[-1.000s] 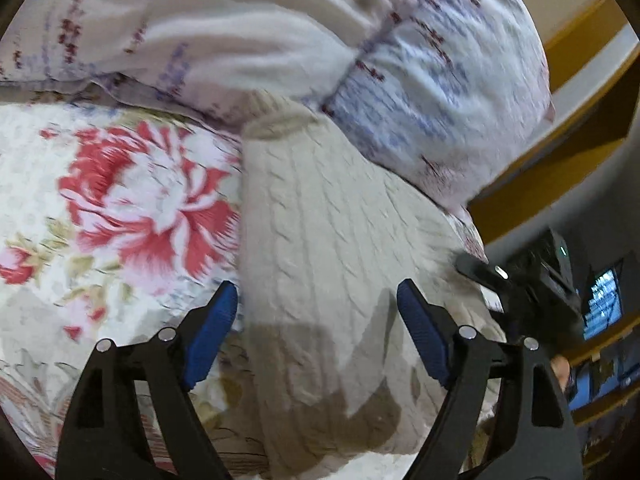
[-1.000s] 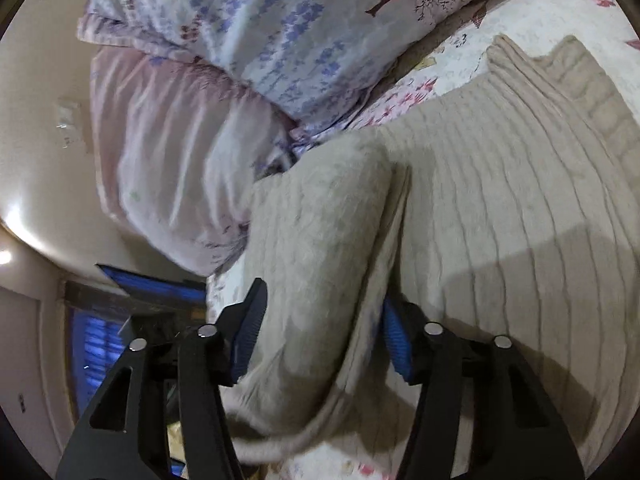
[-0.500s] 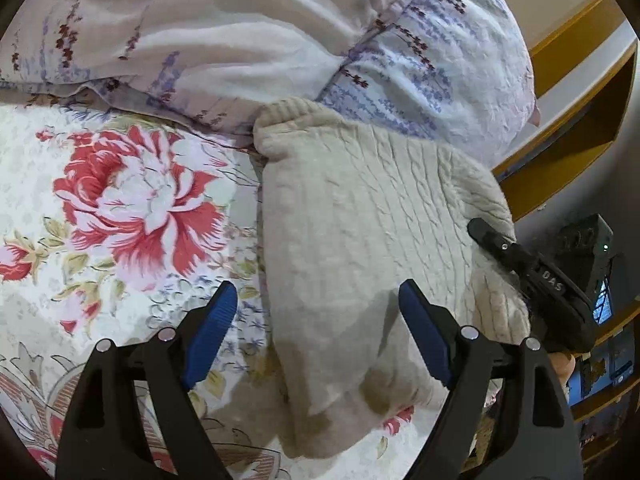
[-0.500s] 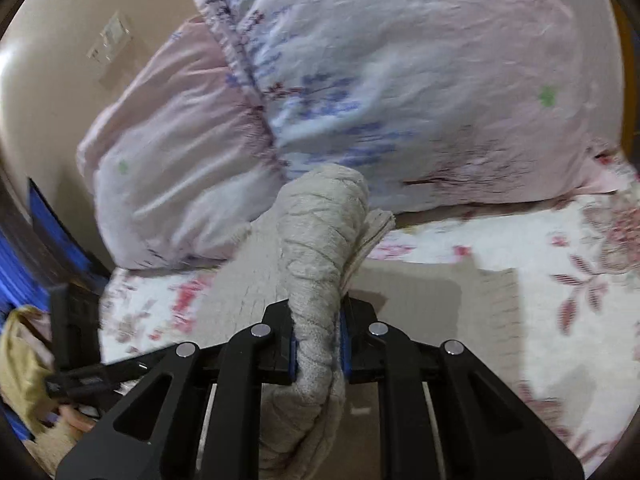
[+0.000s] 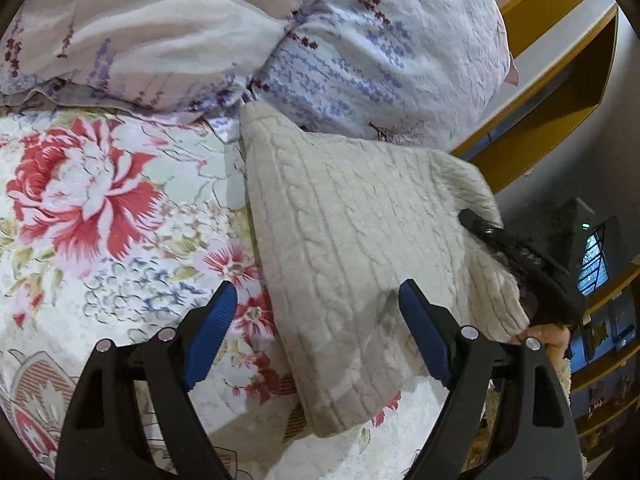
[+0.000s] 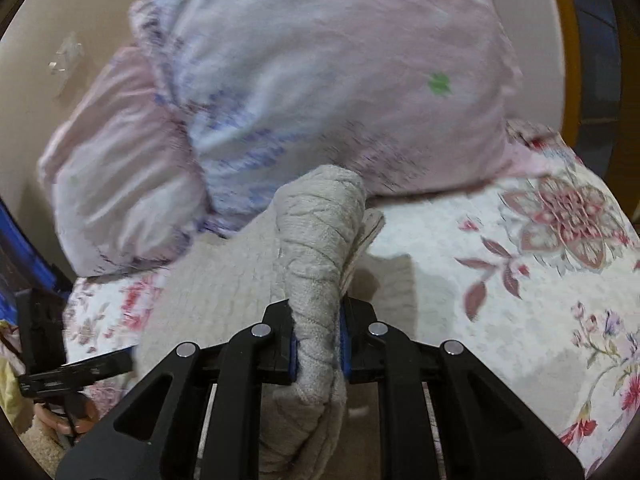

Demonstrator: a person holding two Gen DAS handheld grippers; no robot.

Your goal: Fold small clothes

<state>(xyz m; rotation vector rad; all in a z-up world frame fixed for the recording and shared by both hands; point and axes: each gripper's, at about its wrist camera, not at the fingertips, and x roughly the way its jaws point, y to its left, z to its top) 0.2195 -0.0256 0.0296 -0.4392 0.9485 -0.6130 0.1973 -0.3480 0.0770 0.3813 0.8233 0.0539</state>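
A cream cable-knit sweater [image 5: 348,232] lies on the floral bedspread [image 5: 100,208], its right edge lifted. My left gripper [image 5: 320,336] is open and empty, jaws wide apart above the sweater's near left edge. My right gripper [image 6: 318,350] is shut on a bunched fold of the sweater [image 6: 320,248] and holds it raised above the bed. The right gripper also shows in the left wrist view [image 5: 516,256] at the sweater's right side. The left gripper shows in the right wrist view [image 6: 72,376] at the lower left.
Two pale floral pillows [image 5: 280,32] lie just behind the sweater; they also show in the right wrist view [image 6: 320,80]. Yellow wooden shelving [image 5: 560,60] stands at the far right. The bedspread stretches to the right in the right wrist view [image 6: 540,280].
My right gripper closed on the sweater's edge and lifted it up and over towards the left. The left gripper drew back slightly and stayed open.
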